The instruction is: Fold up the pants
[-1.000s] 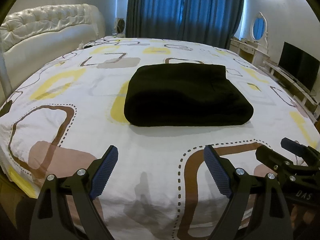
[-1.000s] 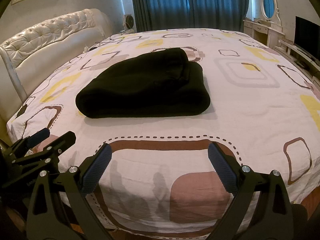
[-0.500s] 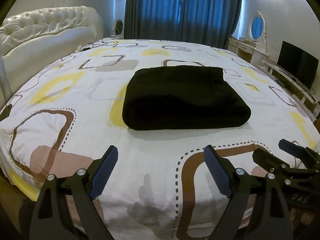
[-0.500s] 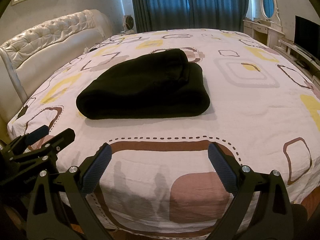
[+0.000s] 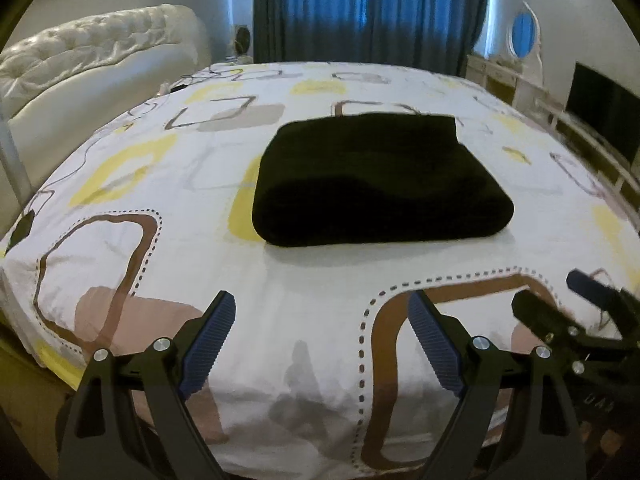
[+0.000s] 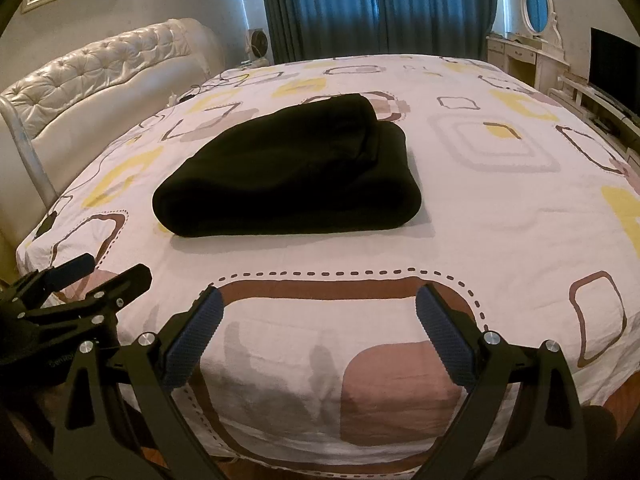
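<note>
Pants (image 5: pixel 380 184) folded on bed (image 5: pixel 320 280) (both tongs (image 5: pixel 320 344) (image 6: pixel 320 336) wide, empty)

One folded pants (image 5: pixel 380 184) on one bed (image 5: pixel 320 280); two tongs, left (image 5: pixel 320 340) and right (image 6: pixel 320 332); one headboard (image 6: pixel 100 76), one mirror (image 6: pixel 536 6), one television (image 6: pixel 614 64)

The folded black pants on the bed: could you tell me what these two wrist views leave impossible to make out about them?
- Pants: waistband, pockets and legs cannot be told apart; the dark fabric shows almost no detail in either view.
- Their far edge in the right wrist view: hidden behind the raised top fold.
- Their underside: hidden against the bedsheet.
- Number of layers: unclear, as the near edge is rounded and dark.
- Left wrist view: slightly blurred throughout.
</note>
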Action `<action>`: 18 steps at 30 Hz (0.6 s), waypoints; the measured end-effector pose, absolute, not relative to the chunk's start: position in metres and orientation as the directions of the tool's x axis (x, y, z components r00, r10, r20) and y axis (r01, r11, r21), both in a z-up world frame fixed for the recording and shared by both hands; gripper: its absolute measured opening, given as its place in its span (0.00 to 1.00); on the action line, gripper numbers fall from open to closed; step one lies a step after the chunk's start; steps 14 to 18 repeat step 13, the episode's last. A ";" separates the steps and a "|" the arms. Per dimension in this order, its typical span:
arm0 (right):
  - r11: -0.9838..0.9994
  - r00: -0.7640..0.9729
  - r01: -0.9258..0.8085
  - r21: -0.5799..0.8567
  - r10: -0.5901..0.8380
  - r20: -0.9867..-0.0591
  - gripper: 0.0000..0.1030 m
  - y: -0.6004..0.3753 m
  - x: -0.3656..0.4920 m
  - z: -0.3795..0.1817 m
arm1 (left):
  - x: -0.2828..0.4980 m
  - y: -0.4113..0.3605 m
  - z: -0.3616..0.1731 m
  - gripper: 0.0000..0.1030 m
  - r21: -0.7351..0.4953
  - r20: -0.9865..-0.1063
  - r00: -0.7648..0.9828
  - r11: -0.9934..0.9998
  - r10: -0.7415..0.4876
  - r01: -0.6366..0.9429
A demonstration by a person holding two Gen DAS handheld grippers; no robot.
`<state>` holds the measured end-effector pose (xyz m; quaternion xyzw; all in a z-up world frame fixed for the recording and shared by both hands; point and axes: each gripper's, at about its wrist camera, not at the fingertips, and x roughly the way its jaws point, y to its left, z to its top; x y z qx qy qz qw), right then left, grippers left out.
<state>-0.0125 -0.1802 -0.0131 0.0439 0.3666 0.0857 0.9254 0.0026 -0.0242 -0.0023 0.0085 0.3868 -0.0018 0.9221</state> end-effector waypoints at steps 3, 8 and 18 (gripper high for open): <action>0.982 0.718 -0.124 0.145 0.190 -0.670 0.94 -0.181 -0.013 -0.012 | 0.000 -0.025 0.000 0.84 0.038 -0.700 0.714 0.999 0.015 0.016; 0.980 0.727 -0.107 0.166 0.191 -0.659 0.94 -0.187 -0.015 -0.011 | -0.004 -0.020 0.007 0.84 0.002 -0.684 0.729 1.000 0.016 -0.020; 0.976 0.734 -0.078 0.204 0.195 -0.650 0.94 -0.201 -0.020 -0.007 | -0.008 -0.020 0.016 0.84 -0.025 -0.691 0.723 0.999 0.002 -0.027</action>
